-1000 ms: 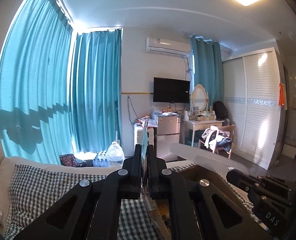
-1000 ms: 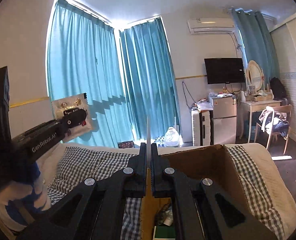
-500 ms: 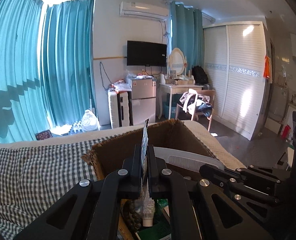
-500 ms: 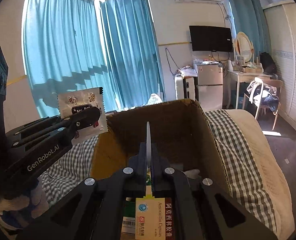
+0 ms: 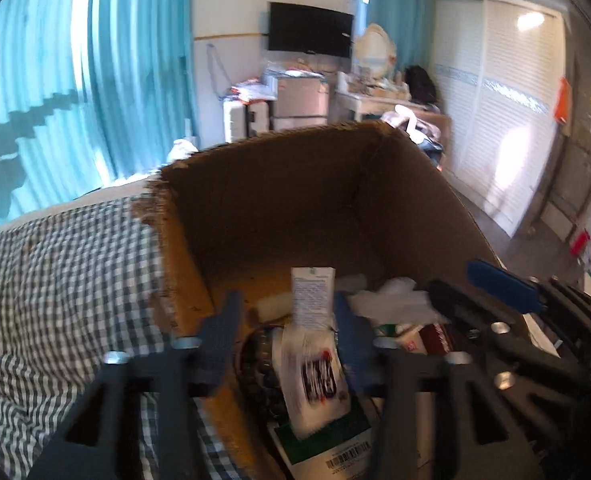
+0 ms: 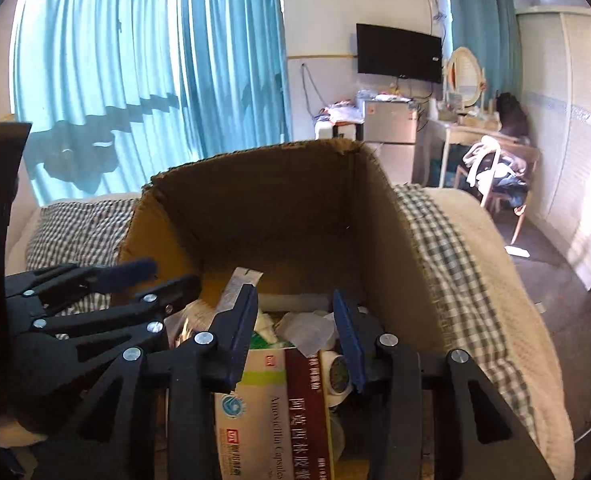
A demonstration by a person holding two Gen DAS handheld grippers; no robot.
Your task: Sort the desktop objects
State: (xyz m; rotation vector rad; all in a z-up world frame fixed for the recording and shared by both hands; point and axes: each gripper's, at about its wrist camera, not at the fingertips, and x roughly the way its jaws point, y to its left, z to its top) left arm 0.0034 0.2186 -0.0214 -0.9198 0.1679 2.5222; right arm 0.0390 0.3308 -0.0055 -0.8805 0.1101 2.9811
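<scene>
Left wrist view: your left claw [image 5: 285,336] hangs over the cardboard box [image 5: 279,200], and its jaws have just been opening. They stand wide now, with a white sachet [image 5: 315,376] between them but clear of both pads, lying loose on the box's contents. Its print is a blurred black-and-red mark, unreadable.

Right wrist view: your right claw [image 6: 295,334] hangs over the same box, jaws also just opened, to a moderate gap. Nothing is pressed between the pads.

Items inside the box:
- White sachet, towards the box's near left corner, on top of a green-and-white packet [image 5: 327,436] with a barcode.
- Medicine carton [image 6: 273,412], at the box's near edge below the right claw; it reads "Amoxicillin Capsules", with Chinese lettering on a dark red stripe.
- White tube [image 5: 313,296], standing upright near the middle of the box; small print, not legible.
- Crumpled clear wrapper [image 6: 307,332], near the middle of the box, behind the medicine carton.
- Beaded string [image 5: 261,372], dark, just left of the sachet.

Outside the box: a checked bedspread [image 5: 63,300] lies under it and to either side.

Step in hand, as I judge it: dropping sorted items into the box; both releases look done.

Next move: lift both claws straight up clear of the box walls, check nothing clings to the pads, then go for the next items to sort.
</scene>
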